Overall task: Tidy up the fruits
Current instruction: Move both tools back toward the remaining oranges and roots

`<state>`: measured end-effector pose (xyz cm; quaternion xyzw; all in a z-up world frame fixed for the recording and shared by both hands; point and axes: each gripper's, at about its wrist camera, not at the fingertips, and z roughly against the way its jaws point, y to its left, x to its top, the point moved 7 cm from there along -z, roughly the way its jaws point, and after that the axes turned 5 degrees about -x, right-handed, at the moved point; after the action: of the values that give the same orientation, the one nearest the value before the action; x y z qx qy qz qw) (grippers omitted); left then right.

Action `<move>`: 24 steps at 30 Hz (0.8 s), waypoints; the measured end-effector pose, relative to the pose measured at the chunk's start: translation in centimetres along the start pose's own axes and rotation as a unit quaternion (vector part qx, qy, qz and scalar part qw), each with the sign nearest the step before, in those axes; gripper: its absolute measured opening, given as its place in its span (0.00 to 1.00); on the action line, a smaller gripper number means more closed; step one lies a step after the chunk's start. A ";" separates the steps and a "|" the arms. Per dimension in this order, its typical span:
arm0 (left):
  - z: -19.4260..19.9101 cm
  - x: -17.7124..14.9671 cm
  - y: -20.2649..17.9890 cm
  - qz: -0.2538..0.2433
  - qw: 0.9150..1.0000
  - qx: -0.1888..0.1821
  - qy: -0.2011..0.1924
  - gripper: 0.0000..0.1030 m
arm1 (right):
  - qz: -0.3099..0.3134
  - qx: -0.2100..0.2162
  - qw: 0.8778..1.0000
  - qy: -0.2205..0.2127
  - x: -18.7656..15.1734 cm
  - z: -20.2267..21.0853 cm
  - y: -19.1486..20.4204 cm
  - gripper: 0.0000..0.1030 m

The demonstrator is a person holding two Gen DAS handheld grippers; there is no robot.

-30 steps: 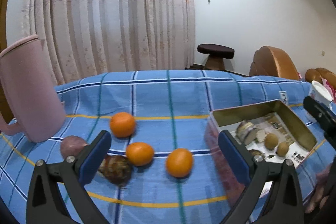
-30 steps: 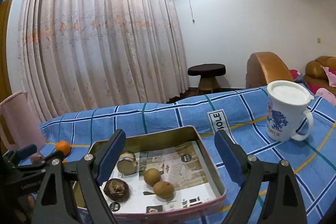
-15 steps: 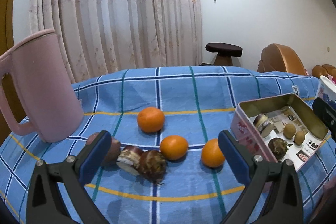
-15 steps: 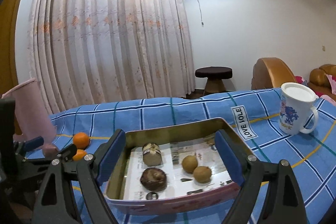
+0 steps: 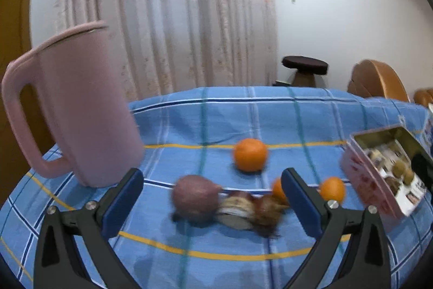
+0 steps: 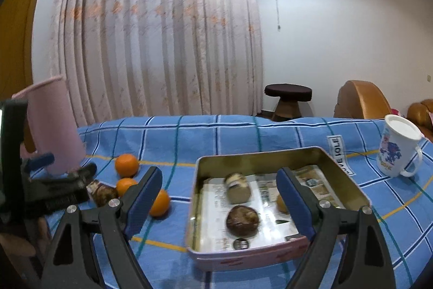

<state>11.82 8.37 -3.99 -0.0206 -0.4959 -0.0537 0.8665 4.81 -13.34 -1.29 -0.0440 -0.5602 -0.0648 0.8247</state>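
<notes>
My left gripper (image 5: 212,201) is open and empty, hovering just before a purple round fruit (image 5: 195,197) and two brown taro-like pieces (image 5: 250,211) on the blue checked cloth. Three oranges lie beyond: one far (image 5: 250,154), one behind my right finger (image 5: 278,190), one at the right (image 5: 332,188). The pink tin (image 5: 379,180) stands at the right. My right gripper (image 6: 220,203) is open and empty over the tin's (image 6: 270,253) near edge. Inside lie a brown round piece (image 6: 241,220), a cut piece (image 6: 238,187) and a small brown fruit (image 6: 281,203). The left gripper shows blurred in the right wrist view (image 6: 65,182).
A tall pink pitcher (image 5: 78,110) stands close at the left. A white printed mug (image 6: 397,148) stands right of the tin. Behind the table are a curtain, a dark stool (image 6: 288,96) and an orange sofa (image 6: 362,99).
My left gripper has swung left and closer, so the purple fruit and taro pieces now sit between its fingers. My right gripper has shifted right along the tin; more of the oranges shows.
</notes>
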 end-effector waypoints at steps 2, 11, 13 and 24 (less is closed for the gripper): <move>-0.2 0.3 2.0 0.023 1.000 0.009 0.002 1.00 | 0.009 0.014 1.000 0.009 -0.2 -0.3 1.2 0.85; -0.5 0.6 7.5 0.066 0.997 0.041 0.004 1.00 | 0.082 0.067 0.988 0.113 -2.4 -4.6 7.3 0.51; -0.7 0.7 8.1 0.071 0.997 0.041 0.008 1.00 | 0.082 0.068 0.986 0.125 -2.6 -5.4 8.0 0.51; -1.3 0.8 10.7 0.093 0.994 0.056 0.025 1.00 | 0.141 0.047 0.969 0.199 -4.4 -9.6 10.7 0.51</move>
<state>14.55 18.81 -3.77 -0.0165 -0.4723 0.0546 0.8796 13.69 -3.96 -8.90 -0.0696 -0.3758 0.0710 0.9213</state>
